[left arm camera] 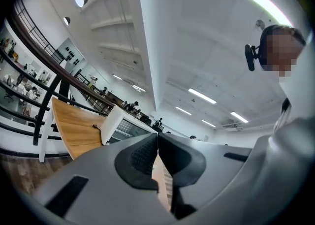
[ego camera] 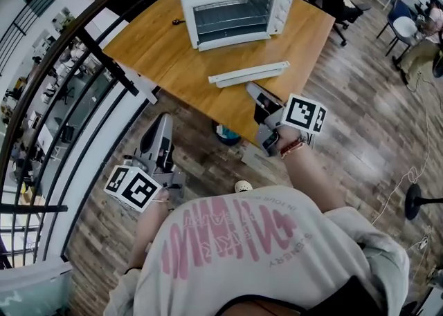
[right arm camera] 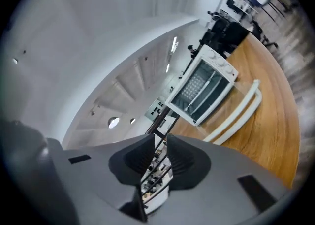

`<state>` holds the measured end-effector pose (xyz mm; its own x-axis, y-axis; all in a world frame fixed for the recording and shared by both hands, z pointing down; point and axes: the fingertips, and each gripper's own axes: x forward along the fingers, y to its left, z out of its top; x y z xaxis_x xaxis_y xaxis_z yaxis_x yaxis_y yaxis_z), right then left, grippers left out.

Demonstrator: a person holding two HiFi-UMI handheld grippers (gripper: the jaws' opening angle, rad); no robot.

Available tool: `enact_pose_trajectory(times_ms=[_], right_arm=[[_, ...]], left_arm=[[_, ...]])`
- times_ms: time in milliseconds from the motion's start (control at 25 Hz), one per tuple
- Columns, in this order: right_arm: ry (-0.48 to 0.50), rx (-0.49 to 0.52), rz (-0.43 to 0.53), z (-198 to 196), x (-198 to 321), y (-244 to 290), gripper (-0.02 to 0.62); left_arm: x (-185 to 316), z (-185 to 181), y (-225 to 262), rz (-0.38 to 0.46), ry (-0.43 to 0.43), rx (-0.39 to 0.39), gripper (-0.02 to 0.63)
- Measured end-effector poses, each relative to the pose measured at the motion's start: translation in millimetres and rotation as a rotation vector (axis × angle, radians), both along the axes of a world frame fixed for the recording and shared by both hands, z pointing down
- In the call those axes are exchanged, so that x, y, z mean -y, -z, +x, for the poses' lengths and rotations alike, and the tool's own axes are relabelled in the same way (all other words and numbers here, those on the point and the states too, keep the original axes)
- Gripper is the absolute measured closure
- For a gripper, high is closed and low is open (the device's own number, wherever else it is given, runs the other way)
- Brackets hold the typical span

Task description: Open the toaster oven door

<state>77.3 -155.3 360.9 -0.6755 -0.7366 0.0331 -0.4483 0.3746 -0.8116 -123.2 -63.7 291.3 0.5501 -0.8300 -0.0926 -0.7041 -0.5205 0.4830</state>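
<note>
Toaster oven: the white toaster oven [ego camera: 235,3] stands on the far part of the wooden desk [ego camera: 152,52], with its mouth towards the person and a wire rack inside.
Door: the door [ego camera: 249,72] is swung fully down and lies flat in front of the oven, its white handle bar nearest the person.
Head view alone: shows both hand-held grippers together, and the black railing [ego camera: 90,52] to the left of the desk.
Right gripper view alone: shows the door's clear glass pane [right arm camera: 236,106] between the oven and the handle.
Right hand-held gripper [ego camera: 253,92]: just on the near side of the handle and apart from it. Its jaws stand a narrow slit apart with nothing between them.
Left hand-held gripper [ego camera: 163,121]: off the desk at the lower left, well apart from the oven. Its pads [left arm camera: 147,152] meet at the tips and hold nothing.
</note>
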Motion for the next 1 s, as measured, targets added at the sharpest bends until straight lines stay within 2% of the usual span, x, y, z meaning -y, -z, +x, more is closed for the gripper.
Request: enact_pose_trajectory(times_ms=[200,400,600,1000], right_arm=[[-0.049,-0.243,0.222,2.9,-22.1,46.2,0.562],[-0.125,-0.384,0.336,8.0,-43.3,67.8,0.563],[-0.16,-0.456,0.355,11.4,-55.3,66.6,0.548],[-0.171,-0.49,0.331,6.8,-81.2,54.5,0.548]], left_arm=[[-5.7,13.1,7.6,0.024,-0.052,0.008,0.584],[-17.6,17.5,7.6,0.038,-0.083,0.005,0.584],[-27.3,19.5,3.1,0.035,-0.1,0.0,0.584],[-47.6,11.7,-3.1,0.02,-0.108,-0.009,0.583]])
